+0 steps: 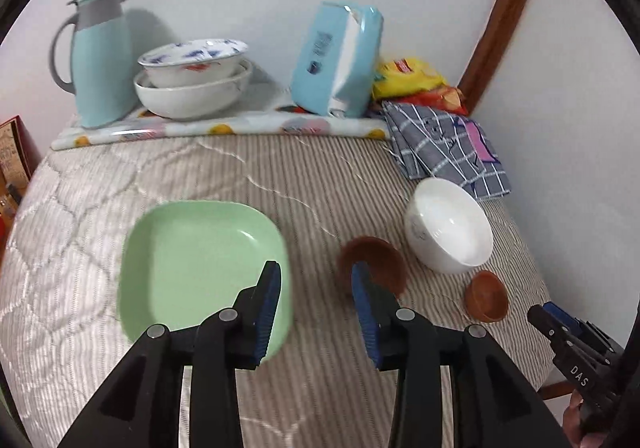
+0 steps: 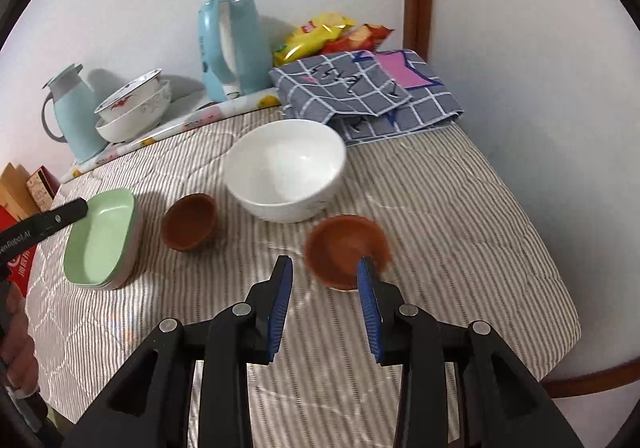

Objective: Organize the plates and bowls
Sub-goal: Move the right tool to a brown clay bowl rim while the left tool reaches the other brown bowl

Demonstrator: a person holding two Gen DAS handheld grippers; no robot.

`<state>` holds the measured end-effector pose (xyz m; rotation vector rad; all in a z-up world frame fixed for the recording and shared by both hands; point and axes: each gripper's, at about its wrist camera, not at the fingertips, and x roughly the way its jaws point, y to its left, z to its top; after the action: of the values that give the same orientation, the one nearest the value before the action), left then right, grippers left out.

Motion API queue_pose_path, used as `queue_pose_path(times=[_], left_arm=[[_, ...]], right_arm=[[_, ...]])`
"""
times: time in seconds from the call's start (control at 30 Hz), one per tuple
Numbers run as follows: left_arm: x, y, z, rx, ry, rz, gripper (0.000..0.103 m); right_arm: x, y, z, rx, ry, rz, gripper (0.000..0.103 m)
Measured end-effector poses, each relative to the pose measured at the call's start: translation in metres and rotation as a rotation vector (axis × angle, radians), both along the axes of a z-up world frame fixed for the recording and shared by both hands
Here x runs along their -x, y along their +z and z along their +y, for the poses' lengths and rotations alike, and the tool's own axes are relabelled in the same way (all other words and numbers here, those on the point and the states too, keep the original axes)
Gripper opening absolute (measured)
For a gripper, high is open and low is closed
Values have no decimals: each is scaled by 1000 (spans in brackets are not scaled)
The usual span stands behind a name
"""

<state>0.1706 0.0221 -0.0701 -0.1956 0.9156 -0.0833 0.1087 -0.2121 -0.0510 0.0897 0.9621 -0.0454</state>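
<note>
Blue-padded jaws of the left gripper [image 1: 316, 276] are held wide apart, empty, between a square pale-green plastic plate [image 1: 200, 260] at left and a small brown bowl [image 1: 374, 260] at right. Those of the right gripper [image 2: 325, 272] are likewise spread, gripping nothing, beside a shallow brown bowl [image 2: 346, 248] near a far white ceramic bowl [image 2: 286, 170].

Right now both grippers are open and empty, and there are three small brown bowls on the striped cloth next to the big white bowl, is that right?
Not quite: the right wrist view shows two small brown bowls, one left of the white bowl and one in front of it. The left gripper and right gripper are open and empty.

Left gripper [image 1: 316, 280]: my black frame, silver rivets, ribbed blue pads [image 1: 267, 312].
Right gripper [image 2: 325, 276]: same; white "DAS" lettering.
</note>
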Motion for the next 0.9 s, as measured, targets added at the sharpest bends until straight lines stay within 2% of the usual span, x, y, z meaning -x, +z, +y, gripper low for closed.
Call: queue_pose_path(times=[0.13,0.2,0.37,0.9], left_arm=[[-6,-13,-19,-19,-5,46,36],[-10,-23,-25,-21,1,69,44],[-18,-38,-35,-38,23,101,50],[-48,-74,-42,7,82,180,50]], right_arm=[[-4,-4,-19,-19,-16,15,34],[-7,-10,-27,-20,-23,25,39],[-12,-24,-39,-29,-20,38,43],[-40,-59,-54,-77,1,86,44]])
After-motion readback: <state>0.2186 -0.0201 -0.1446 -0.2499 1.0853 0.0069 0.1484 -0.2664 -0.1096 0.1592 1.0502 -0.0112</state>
